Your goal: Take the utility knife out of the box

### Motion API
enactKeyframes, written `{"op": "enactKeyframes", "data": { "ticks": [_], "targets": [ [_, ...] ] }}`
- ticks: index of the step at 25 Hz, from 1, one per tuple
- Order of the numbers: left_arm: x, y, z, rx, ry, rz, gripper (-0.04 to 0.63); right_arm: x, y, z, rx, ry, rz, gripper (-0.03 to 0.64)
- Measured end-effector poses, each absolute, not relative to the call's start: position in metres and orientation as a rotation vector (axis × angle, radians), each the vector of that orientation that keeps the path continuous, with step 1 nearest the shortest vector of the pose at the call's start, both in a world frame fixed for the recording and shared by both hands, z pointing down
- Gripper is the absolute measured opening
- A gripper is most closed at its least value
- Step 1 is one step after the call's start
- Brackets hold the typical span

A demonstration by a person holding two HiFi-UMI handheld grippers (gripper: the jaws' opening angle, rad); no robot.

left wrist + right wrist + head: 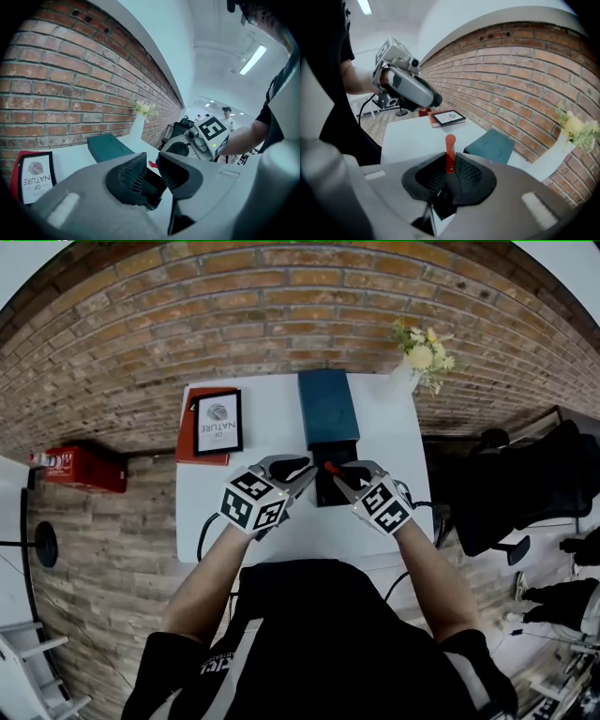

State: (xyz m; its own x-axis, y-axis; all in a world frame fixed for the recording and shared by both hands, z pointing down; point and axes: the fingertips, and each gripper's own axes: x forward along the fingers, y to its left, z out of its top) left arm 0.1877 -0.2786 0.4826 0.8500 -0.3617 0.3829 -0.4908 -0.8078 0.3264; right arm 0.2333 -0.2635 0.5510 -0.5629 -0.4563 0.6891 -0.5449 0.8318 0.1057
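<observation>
The red utility knife [450,152] stands upright in the right tongs [450,174]. The pads are pinched on its lower part, so its rounded end pokes up past them. I can make out no lettering on it. From the head view, the knife [331,468] is held over the open black box [335,486] on the white bench [253,507].

The left tongs [151,169] sit just beside the box on its left. Their pads are spread with nothing pressed between them, and a corner of the box [149,188] shows through the gap.

A teal case [328,407] lies just beyond the box, toward the brick wall [141,343], and seems to butt against it.

At the bench's far left corner a framed print [218,422] lies on a red book [192,448]. It reads "OF NATURE" under a round, fingerprint-like design, and the smaller line beneath is too small to read.

A white vase of yellow flowers [422,357] stands at the far right corner.
</observation>
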Motion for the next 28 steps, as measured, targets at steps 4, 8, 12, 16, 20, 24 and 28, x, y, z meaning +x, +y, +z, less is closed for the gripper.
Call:
{"op": "enactKeyframes", "data": {
  "ticks": [4, 8, 12, 16, 20, 24, 28],
  "targets": [
    [0.192, -0.278, 0.483, 2.611, -0.592, 0.434, 0.101, 0.226, -0.258, 0.534, 0.726, -2.288, 0.065, 0.060],
    [0.194, -0.277, 0.480, 2.620, -0.572, 0.428, 0.104, 0.216, -0.252, 0.520, 0.706, -2.324, -0.043, 0.060],
    [0.197, -0.273, 0.479, 2.626, -0.552, 0.434, 0.104, 0.207, -0.248, 0.510, 0.696, -2.367, -0.099, 0.060],
    [0.200, -0.266, 0.477, 2.634, -0.527, 0.433, 0.099, 0.206, -0.245, 0.506, 0.714, -2.380, -0.118, 0.060],
    [0.199, -0.261, 0.475, 2.643, -0.524, 0.423, 0.053, 0.200, -0.238, 0.502, 0.700, -2.396, -0.157, 0.060],
    [0.197, -0.259, 0.472, 2.635, -0.525, 0.402, 0.043, 0.196, -0.235, 0.500, 0.701, -2.404, -0.167, 0.060],
    [0.198, -0.254, 0.466, 2.642, -0.508, 0.372, 0.024, 0.194, -0.232, 0.497, 0.713, -2.413, -0.173, 0.060]
  ]
}}
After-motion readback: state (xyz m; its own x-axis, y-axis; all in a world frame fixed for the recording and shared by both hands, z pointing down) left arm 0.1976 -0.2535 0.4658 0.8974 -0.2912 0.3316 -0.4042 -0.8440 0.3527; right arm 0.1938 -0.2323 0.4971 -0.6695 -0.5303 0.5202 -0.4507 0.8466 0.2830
